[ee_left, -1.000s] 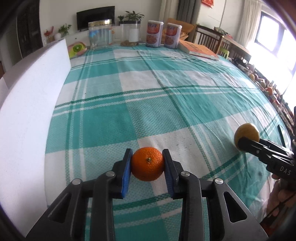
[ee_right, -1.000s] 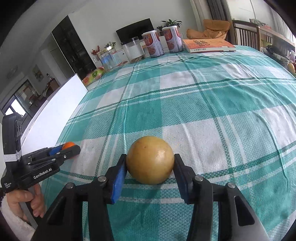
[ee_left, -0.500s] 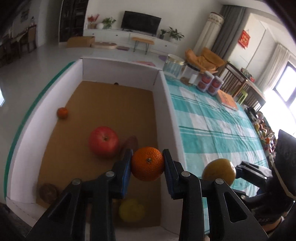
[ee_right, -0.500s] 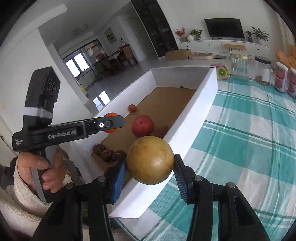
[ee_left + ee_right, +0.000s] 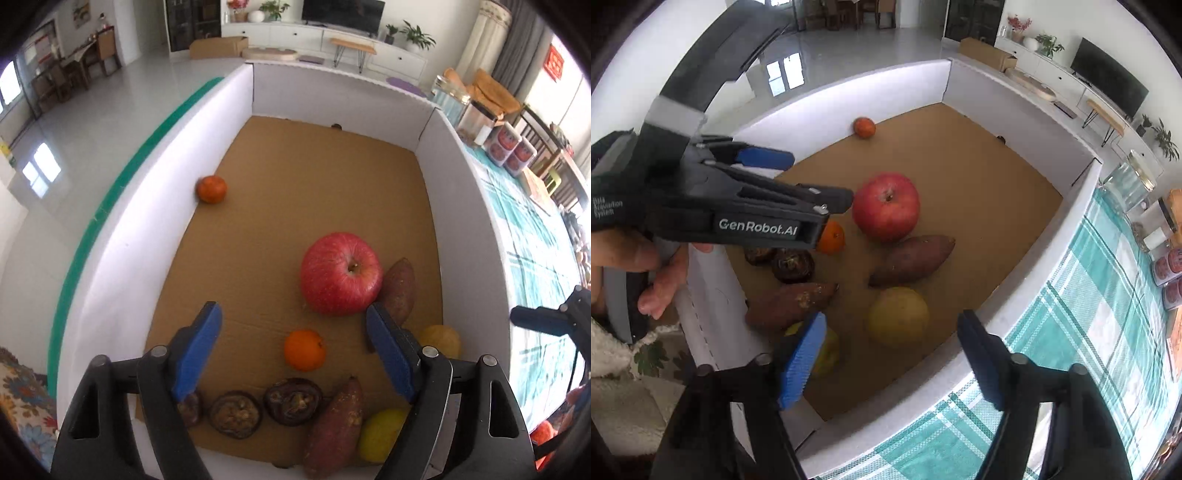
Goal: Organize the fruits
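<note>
A white-walled box [image 5: 461, 192] with a brown cardboard floor holds the fruit. My left gripper [image 5: 293, 347] is open above it, and a small orange [image 5: 304, 350] lies on the floor between its jaws. My right gripper [image 5: 892, 354] is open over the box's near wall [image 5: 1015, 306], and a yellow-brown round fruit [image 5: 898, 316] lies on the floor below it. The orange also shows in the right wrist view [image 5: 832, 237], partly behind the left gripper [image 5: 798, 177]. The right gripper's tip [image 5: 535, 321] shows at the right of the left wrist view.
In the box lie a red apple [image 5: 341, 274], two sweet potatoes [image 5: 912, 260] [image 5: 790, 301], dark shrivelled fruits [image 5: 291, 400], a yellow fruit [image 5: 380, 430] and a second small orange [image 5: 211, 189]. The teal checked tablecloth [image 5: 1089, 332] lies right of the box, with cans [image 5: 511, 147].
Both grippers have opened. The orange has dropped from the left one and the yellow-brown fruit from the right one; both now lie on the box floor. Both views moved further over the box.
</note>
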A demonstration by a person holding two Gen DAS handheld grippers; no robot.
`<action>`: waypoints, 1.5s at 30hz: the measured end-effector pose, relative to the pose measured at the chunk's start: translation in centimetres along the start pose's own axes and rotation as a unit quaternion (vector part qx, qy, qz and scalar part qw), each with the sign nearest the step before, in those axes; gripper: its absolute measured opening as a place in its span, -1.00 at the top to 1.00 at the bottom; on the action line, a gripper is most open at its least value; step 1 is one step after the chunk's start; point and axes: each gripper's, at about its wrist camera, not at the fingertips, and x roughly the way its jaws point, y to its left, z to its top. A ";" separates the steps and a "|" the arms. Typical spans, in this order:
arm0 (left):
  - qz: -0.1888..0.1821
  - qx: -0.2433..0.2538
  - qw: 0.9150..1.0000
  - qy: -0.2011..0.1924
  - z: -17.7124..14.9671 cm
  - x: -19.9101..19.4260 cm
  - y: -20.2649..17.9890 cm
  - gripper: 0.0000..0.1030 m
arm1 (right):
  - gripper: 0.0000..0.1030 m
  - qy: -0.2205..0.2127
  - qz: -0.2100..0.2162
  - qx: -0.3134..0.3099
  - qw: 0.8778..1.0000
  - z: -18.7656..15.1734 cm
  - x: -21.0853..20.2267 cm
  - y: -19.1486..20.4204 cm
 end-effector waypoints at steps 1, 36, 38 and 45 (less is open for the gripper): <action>0.009 -0.002 1.000 -0.020 -0.3 -1.1 0.1 -0.60 | -0.75 -0.015 0.001 0.015 1.000 0.1 -1.1 -0.4; 0.114 0.000 0.986 -0.122 -6.0 -9.2 -0.9 -0.78 | -0.99 -0.083 -0.037 0.202 0.975 -4.4 -4.6 0.2; 0.116 -0.001 0.986 -0.120 -6.0 -9.1 -0.7 -0.78 | -0.99 -0.083 -0.037 0.198 0.976 -4.2 -4.6 0.4; 0.114 0.000 0.986 -0.118 -6.1 -9.2 -0.5 -0.78 | -0.99 -0.083 -0.043 0.193 0.977 -3.8 -4.6 1.0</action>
